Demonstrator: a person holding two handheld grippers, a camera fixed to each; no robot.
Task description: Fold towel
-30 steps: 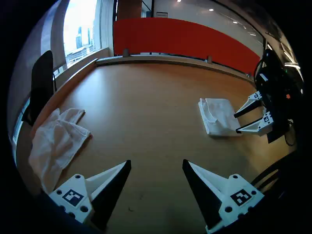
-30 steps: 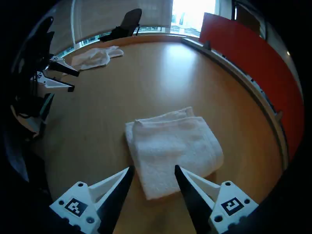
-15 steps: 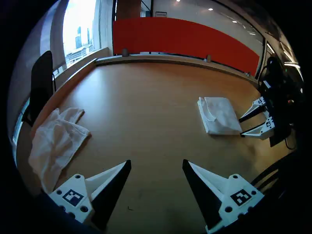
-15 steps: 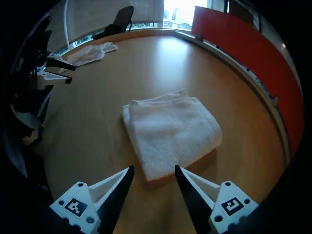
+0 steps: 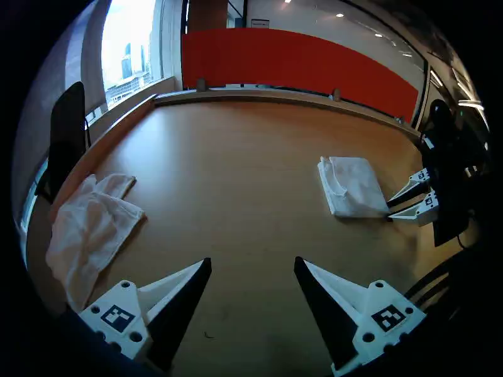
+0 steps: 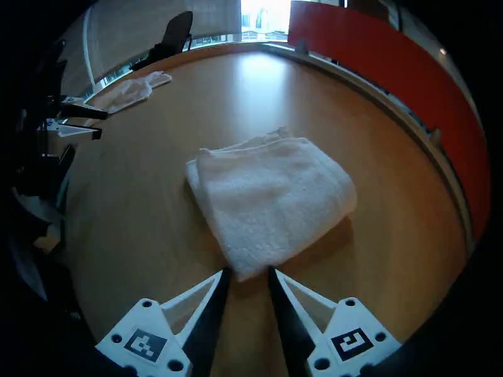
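Showing folded towel (image 6: 270,195) on desk (image 5: 239,163), right tool (image 6: 248,270) nearly closed around its near corner, grip unclear; left tool (image 5: 251,259) wide open, empty; crumpled towel (image 5: 88,232), well apart, awaits folding.

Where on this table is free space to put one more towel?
The middle of the brown wooden table, between the crumpled white towel and the folded white towel, is bare; so is the strip along the red partition. Crowded: the folded towel's corner at the right gripper.
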